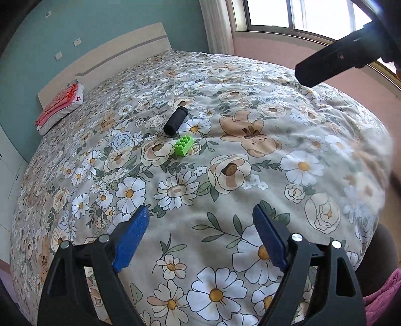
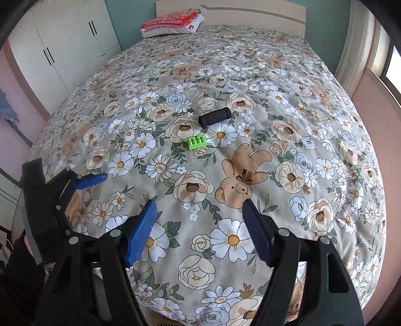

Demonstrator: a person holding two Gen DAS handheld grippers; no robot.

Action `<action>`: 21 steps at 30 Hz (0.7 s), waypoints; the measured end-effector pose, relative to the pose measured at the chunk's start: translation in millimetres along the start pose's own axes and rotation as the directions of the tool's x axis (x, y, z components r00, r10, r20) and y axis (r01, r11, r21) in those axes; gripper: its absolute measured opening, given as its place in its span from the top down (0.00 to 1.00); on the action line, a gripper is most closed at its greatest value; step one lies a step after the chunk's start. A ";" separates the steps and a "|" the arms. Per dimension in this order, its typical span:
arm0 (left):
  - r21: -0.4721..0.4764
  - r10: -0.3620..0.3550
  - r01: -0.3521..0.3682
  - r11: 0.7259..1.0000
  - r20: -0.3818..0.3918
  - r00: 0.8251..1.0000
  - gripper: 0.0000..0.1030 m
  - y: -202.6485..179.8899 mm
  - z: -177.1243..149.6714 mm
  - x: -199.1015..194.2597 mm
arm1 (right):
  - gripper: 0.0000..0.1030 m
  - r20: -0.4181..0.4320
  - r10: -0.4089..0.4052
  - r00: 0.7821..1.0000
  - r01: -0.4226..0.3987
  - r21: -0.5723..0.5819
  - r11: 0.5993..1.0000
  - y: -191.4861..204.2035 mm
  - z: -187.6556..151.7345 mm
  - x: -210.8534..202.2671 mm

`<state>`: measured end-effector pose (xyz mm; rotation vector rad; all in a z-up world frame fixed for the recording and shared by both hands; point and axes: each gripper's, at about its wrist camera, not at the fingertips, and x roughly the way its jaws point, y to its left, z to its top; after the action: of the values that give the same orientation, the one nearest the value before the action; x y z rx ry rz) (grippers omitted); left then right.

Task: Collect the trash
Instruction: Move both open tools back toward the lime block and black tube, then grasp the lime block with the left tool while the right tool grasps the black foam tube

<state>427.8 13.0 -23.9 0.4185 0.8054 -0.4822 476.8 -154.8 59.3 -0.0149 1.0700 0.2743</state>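
Note:
A green toy brick (image 1: pixel 184 145) lies on the flowered bedspread (image 1: pixel 250 175) near the bed's middle. A black foam cylinder (image 1: pixel 175 121) lies just beyond it. Both also show in the right wrist view, the brick (image 2: pixel 197 142) and the cylinder (image 2: pixel 215 116). My left gripper (image 1: pixel 200 215) is open and empty, hovering over the bed's near part, well short of the brick. My right gripper (image 2: pixel 199 209) is open and empty, likewise short of the brick. The left gripper shows at the left of the right wrist view (image 2: pixel 82 185).
A folded pink and white pile (image 2: pixel 173 23) lies at the headboard (image 2: pixel 250 12). White wardrobes (image 2: pixel 62 42) stand left of the bed. A window (image 1: pixel 300 15) and curtain (image 1: pixel 218 25) are on the right. The right gripper's black body (image 1: pixel 333 57) shows upper right in the left wrist view.

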 end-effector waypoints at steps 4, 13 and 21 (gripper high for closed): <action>0.002 -0.075 0.075 0.997 0.004 0.997 0.16 21.2 19.3 34.8 | 0.29 -0.023 -0.029 0.999 0.030 0.075 0.997 -10.7 45.9 39.2; 0.067 -0.179 0.177 0.982 0.027 0.983 0.16 46.1 50.1 97.2 | 0.29 -0.136 0.026 0.990 0.012 0.275 0.961 -40.0 129.0 150.0; 0.080 -0.245 0.245 0.966 -0.009 0.969 0.16 59.4 68.1 149.2 | 0.29 -0.222 0.084 0.971 0.014 0.410 0.912 -53.8 163.9 237.8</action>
<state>589.3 -11.4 -85.3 0.3950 0.8435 -0.7474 737.5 -132.0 -74.2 0.3583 1.3495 0.0755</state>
